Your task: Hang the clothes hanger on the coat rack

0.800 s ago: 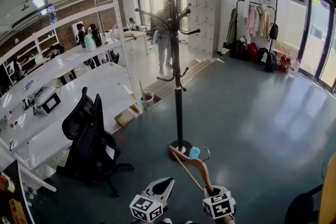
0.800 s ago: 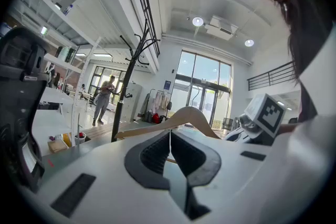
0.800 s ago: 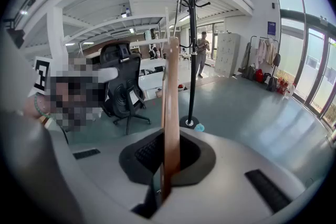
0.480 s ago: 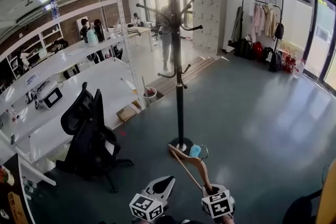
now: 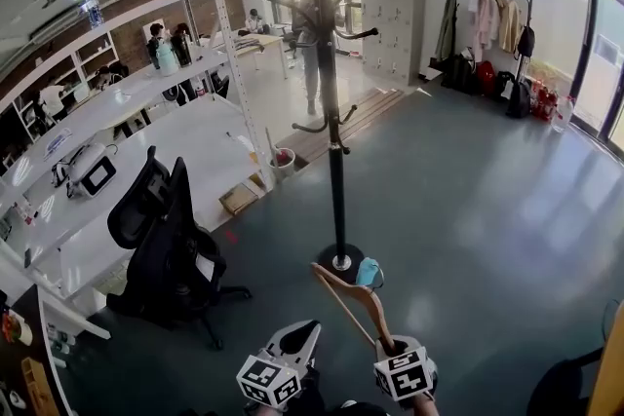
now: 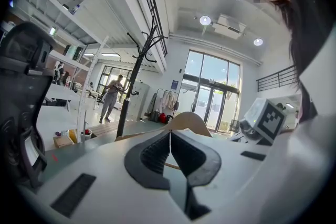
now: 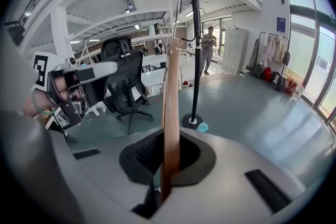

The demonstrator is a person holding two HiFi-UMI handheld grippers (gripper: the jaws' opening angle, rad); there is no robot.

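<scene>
The tall black metal coat rack (image 5: 335, 151) with curved hooks is the reference point. Compared with a moment ago it sits slightly larger in the head view and its top hooks now run off the upper edge, so the person appears to have drawn a little nearer to it. The grippers have kept their places low in that view, on the near side of the rack's round base. The right gripper (image 5: 391, 350) is clamped on the brown wooden clothes hanger (image 5: 359, 300), its pads pressed on one wooden arm. The hanger rises from the jaws toward the rack, and its metal hook ends near the base, well below any of the rack's hooks. The left gripper (image 5: 304, 338), just left of the right one and a little farther from the rack, has its jaws together with nothing between them. A small light-blue thing (image 5: 369, 274) lies on the grey floor just beside the base, and a black office chair (image 5: 161, 244) stands to the rack's left. Judging by this, the approach is under way but the hanging itself is not yet begun. The hanger probably has to be lifted high and its hook turned toward one of the rack's curved arms.
</scene>
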